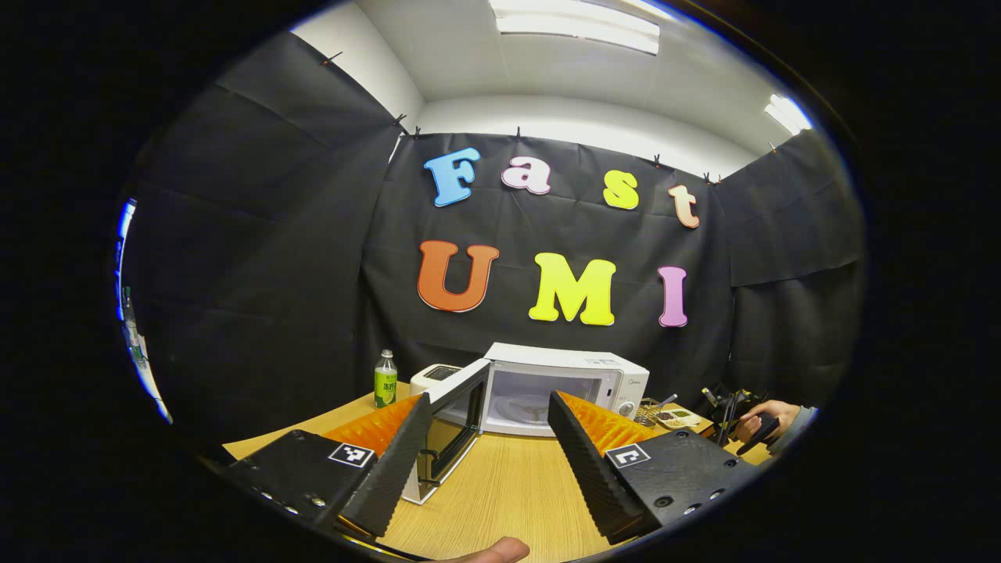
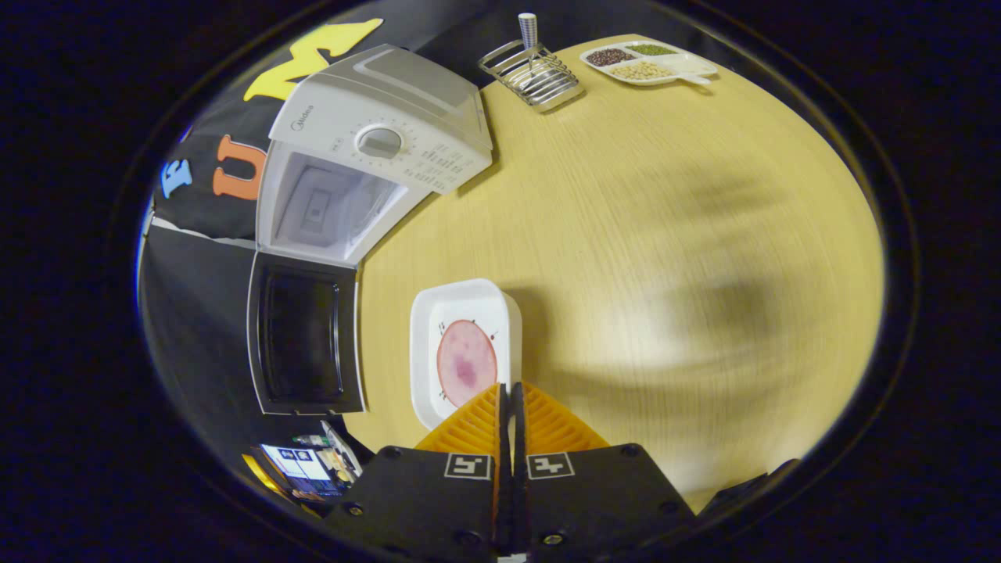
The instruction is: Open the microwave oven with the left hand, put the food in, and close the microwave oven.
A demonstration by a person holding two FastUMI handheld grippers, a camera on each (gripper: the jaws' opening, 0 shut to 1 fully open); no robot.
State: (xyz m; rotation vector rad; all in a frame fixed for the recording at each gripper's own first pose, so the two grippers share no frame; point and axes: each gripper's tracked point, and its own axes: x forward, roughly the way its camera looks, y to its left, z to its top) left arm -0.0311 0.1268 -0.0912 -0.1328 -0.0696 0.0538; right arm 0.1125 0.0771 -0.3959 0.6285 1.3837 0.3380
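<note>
Food plate (image 2: 465, 352) pinched at its near rim by right gripper (image 2: 510, 395) jaws

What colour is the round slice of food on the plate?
Pink, a round slice of meat on the white rectangular plate, seen best in the right gripper view.

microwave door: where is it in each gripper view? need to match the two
Left gripper view: the open microwave door is low centre-left, between the left gripper fingers, swung out toward the camera.
Right gripper view: the door is at left, below the cavity.
Shared landmark: the white microwave on the wooden table.
</note>
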